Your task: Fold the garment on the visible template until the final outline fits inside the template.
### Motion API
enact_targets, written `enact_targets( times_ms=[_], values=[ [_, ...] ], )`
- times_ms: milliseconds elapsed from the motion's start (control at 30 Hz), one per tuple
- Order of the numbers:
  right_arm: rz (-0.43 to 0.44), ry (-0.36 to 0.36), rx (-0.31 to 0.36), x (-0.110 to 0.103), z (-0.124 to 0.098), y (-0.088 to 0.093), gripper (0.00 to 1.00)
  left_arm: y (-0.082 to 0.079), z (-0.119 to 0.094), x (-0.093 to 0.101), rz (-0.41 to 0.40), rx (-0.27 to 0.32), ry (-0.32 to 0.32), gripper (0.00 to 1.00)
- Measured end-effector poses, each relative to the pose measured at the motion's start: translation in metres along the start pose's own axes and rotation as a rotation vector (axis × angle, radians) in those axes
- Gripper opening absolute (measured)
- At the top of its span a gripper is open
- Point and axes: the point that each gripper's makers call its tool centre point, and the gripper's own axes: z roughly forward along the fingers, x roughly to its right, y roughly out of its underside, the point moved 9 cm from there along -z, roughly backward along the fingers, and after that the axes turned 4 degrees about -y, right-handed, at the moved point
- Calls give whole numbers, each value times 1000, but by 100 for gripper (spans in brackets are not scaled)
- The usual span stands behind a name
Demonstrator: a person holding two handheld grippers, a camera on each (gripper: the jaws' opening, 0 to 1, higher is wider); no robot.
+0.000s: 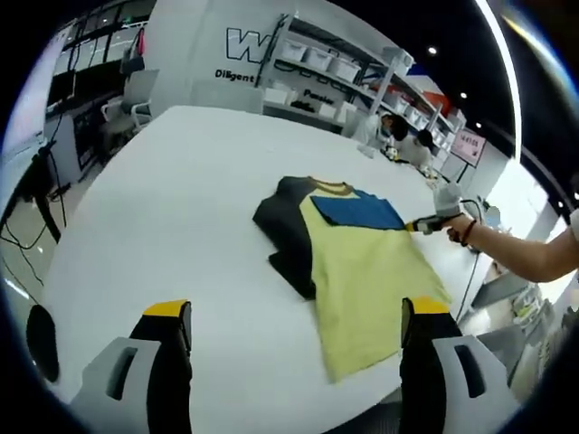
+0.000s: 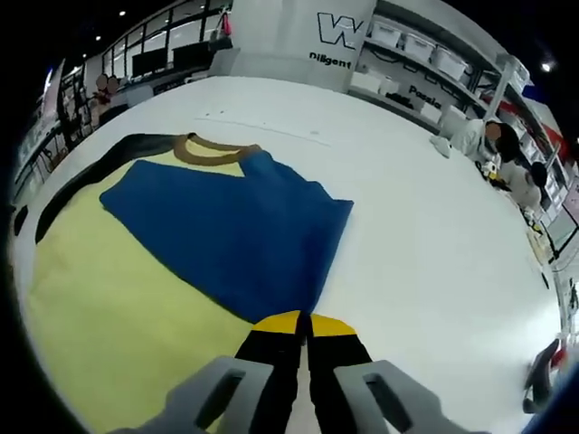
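A yellow short-sleeved T-shirt with black sleeves and a brown collar [image 1: 366, 262] is seen lying flat on the broad white desk [image 1: 181, 208], with its blue sleeve panel [image 2: 231, 226] folded inward across the chest. In the left gripper view the left claw [image 1: 294, 339] is held wide apart over the near desk edge, with nothing between its yellow-tipped jaws. In the right gripper view the right claw [image 2: 303, 325] is pressed together on the near corner of the blue panel. The right claw is also seen in the left gripper view at the shirt's right edge, gripped by a person's hand [image 1: 452, 221]. White storage bins [image 1: 321, 59] are ranged on far shelves; their contents cannot be told
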Motion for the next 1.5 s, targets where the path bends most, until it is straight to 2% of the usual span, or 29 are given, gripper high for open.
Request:
enact_targets(
  times_ms=[167, 267, 333, 400, 533, 633, 667, 700, 900, 1133, 1267, 1433, 1500],
  values=[
    [12, 2, 11, 0, 1, -1, 0, -6, 11, -1, 16, -5, -20, 88],
    [82, 4, 33, -1, -8, -2, 0, -8, 18, -1, 30, -12, -30, 86],
    [108, 7, 64, -2, -14, -5, 9, -9, 21, -1, 21, -10, -22, 85],
    [169, -9, 105, -6, -22, -8, 18, -9, 24, 0, 15, -15, -18, 84],
    [208, -38, 142, -9, -29, -12, 23, -9, 27, 0, 15, -29, -22, 78],
    [220, -63, 146, -14, -36, -13, 30, -9, 30, -3, -4, -36, -36, 69],
    [256, -106, 171, -24, -45, -15, 34, -11, 35, -8, -30, -42, -61, 66],
    [263, -115, 177, -28, -47, -15, 37, -12, 37, -9, -38, -34, -67, 65],
    [254, -157, 176, -43, -59, -12, 48, -19, 44, -9, -41, -37, -76, 62],
    [240, -227, 214, -57, -75, -5, 58, -22, 61, -11, -41, -60, -101, 57],
    [234, -241, 264, -63, -88, 1, 59, -20, 76, -12, -6, -88, -100, 53],
    [252, -260, 268, -72, -93, 11, 59, -17, 93, -11, 22, -127, -105, 52],
    [249, -261, 259, -75, -95, 16, 58, -18, 96, -9, 29, -123, -103, 52]
  ],
)
